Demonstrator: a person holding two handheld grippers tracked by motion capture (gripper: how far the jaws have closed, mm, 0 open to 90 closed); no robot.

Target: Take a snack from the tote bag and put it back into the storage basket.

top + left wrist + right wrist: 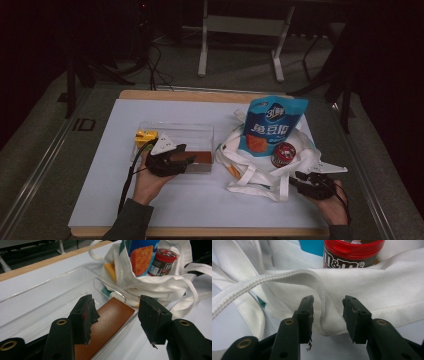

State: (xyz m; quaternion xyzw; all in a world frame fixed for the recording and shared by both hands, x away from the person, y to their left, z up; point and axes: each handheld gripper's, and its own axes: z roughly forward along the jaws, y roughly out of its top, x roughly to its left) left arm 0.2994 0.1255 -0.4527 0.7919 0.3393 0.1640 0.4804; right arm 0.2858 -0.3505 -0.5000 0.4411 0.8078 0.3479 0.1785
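Right gripper (pixel 328 315): jaws parted, nothing clamped; a fold of the white tote bag (pixel 387 297) and its strap (pixel 287 276) lie between the pads without contact. Left gripper (pixel 115 317): jaws apart and empty, poised over the brown flat pack (pixel 110 322) lying inside the clear plastic tray (pixel 50 290). A yellow item (pixel 146 136) sits at the tray's far left corner. The bag, just right of the tray, holds a blue snack pouch (pixel 272 125) and a red-lidded candy jar (pixel 284 154). All rest on a white sheet (pixel 165 200) covering a wooden table (pixel 150 94). Beyond: grey floor, a white stand (pixel 240 30), cables.
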